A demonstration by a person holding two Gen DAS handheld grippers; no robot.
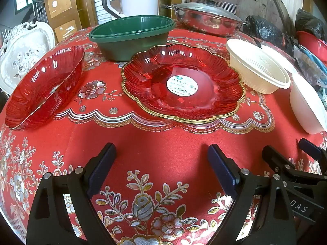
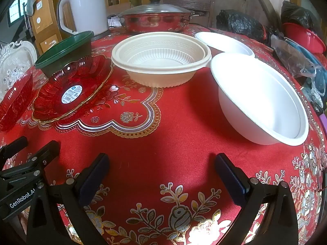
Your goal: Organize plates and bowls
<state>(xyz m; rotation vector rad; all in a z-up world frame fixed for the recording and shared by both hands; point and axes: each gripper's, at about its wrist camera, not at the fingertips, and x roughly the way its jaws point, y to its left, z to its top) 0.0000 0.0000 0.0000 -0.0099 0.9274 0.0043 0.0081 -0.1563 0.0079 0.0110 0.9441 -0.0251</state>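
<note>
Red floral tablecloth with gold and silver embroidery [image 1: 163,149] covers the bench. At the far edge: lidded stainless steel pan [image 2: 155,19], tall white plastic jug with handle [image 2: 85,10] to its left. Black plastic bags [image 2: 241,23] back right. White ornate carved chair back [image 1: 24,55] at left, beyond the bench.

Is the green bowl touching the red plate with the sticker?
Cannot tell. In both wrist views the green bowl sits right behind the red plate, whose raised rim overlaps the bowl's base and hides any gap or contact.
</note>
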